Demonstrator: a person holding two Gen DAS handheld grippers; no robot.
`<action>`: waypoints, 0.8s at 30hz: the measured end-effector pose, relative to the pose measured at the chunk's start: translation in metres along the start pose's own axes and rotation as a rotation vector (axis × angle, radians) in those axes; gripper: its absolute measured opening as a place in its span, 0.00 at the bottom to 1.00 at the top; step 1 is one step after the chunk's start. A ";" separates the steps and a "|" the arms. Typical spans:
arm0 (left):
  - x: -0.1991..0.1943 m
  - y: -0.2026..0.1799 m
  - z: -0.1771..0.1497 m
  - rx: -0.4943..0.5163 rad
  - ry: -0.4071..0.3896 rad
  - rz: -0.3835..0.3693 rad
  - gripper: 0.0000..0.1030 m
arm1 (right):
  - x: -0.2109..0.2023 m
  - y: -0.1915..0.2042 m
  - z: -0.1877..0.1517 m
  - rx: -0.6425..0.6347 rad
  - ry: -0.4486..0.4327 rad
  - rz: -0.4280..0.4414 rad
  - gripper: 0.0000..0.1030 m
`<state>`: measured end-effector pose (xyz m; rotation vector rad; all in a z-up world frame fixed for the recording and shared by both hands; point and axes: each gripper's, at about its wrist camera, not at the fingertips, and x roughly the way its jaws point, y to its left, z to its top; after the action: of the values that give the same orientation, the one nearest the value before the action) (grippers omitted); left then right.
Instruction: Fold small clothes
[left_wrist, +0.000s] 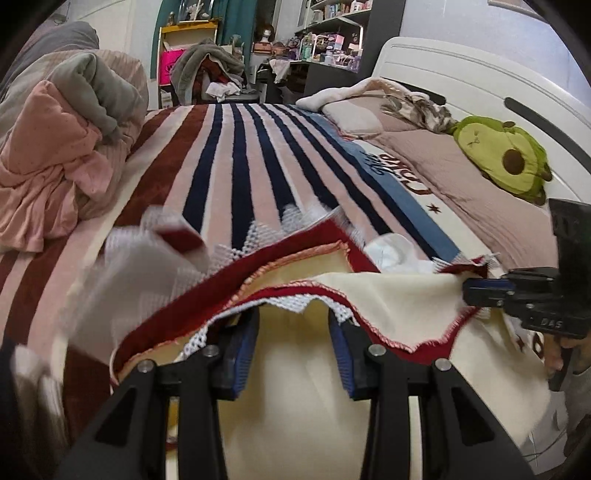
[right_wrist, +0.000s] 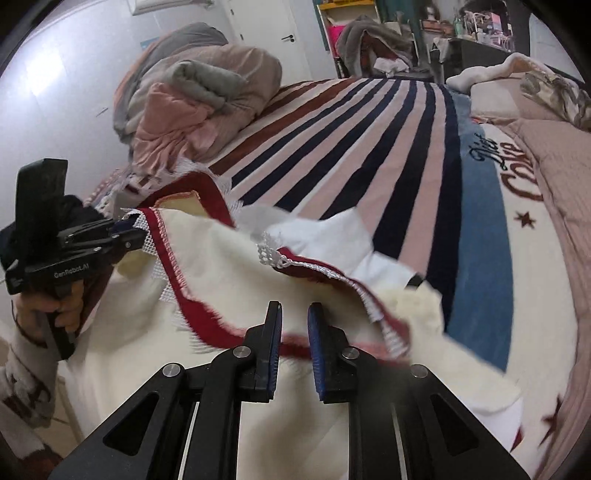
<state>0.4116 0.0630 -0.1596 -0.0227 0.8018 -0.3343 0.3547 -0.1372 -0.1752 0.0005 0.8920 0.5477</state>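
A small cream garment (left_wrist: 388, 295) with dark red trim and white lace edging lies at the near edge of the striped bed; it also shows in the right wrist view (right_wrist: 229, 258). My left gripper (left_wrist: 293, 317) has its jaws apart, with the red-and-lace hem draped over the fingertips. Seen from the right wrist view, the left gripper (right_wrist: 138, 232) looks closed on the lace hem. My right gripper (right_wrist: 294, 317) has a narrow gap between its pads over the red hem. In the left wrist view the right gripper (left_wrist: 467, 291) pinches the garment's edge.
A striped blanket (left_wrist: 240, 155) covers the bed. A heap of pink and grey clothes (left_wrist: 62, 147) sits at the left. A green avocado plush (left_wrist: 506, 155) and pillows lie at the right by the white headboard. Cluttered shelves stand beyond the bed.
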 end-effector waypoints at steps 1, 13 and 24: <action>0.006 0.003 0.004 -0.005 0.004 0.002 0.34 | 0.002 -0.001 0.004 -0.007 -0.003 -0.005 0.11; 0.022 0.010 0.009 -0.008 0.051 -0.046 0.42 | 0.026 0.043 -0.029 -0.130 0.226 0.196 0.05; 0.008 -0.004 -0.004 0.073 0.057 -0.049 0.44 | 0.035 -0.002 0.009 -0.079 0.082 -0.155 0.04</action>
<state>0.4129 0.0572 -0.1670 0.0355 0.8462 -0.4118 0.3802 -0.1208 -0.1958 -0.1622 0.9409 0.4396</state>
